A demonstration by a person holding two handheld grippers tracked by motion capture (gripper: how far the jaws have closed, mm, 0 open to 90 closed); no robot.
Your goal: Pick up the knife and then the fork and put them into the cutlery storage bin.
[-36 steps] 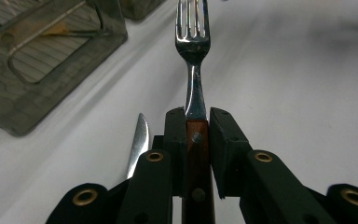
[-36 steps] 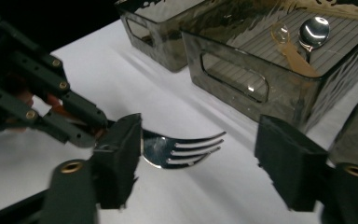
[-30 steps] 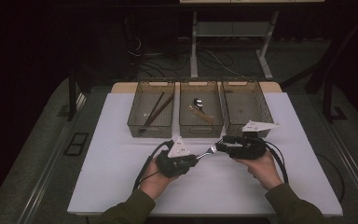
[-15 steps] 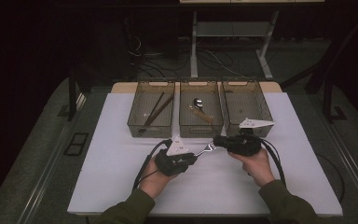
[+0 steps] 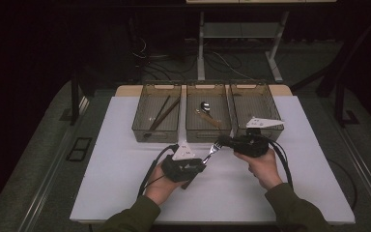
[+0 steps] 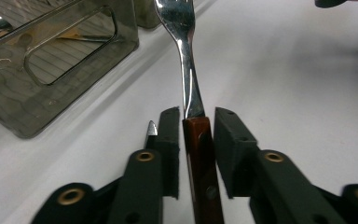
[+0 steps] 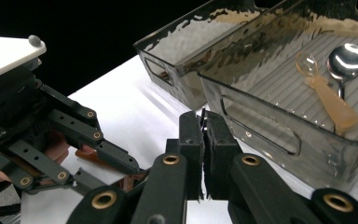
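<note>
- Starting at the left, we see the left tray (image 5: 141,131) beside the middle tray (image 5: 207,139); it has the dark chopsticks (image 5: 162,113) in it, so that sorting looks done.
- Our left gripper (image 5: 199,163) sits on the near side of the middle tray, low over the white table (image 5: 106,169). Its jaws have just been opening, and they stand slightly spread around the fork (image 6: 186,70)'s brown handle, with a thin gap at each pad.
- The fork lies between the two grippers, just in front of the middle tray, tines toward the right.
- The middle tray already holds a metal spoon (image 5: 205,105) and a pale spoon (image 5: 211,119).
- Our right gripper (image 5: 222,141), at the middle tray's near right corner, has its jaws pressed together on the fork's tines.
- The right tray (image 5: 256,86), next to the middle one, looks bare.
- We judge the handover nearly finished: what is left is drawing the handle free and dropping the fork into a tray, likely the bare one.
</note>
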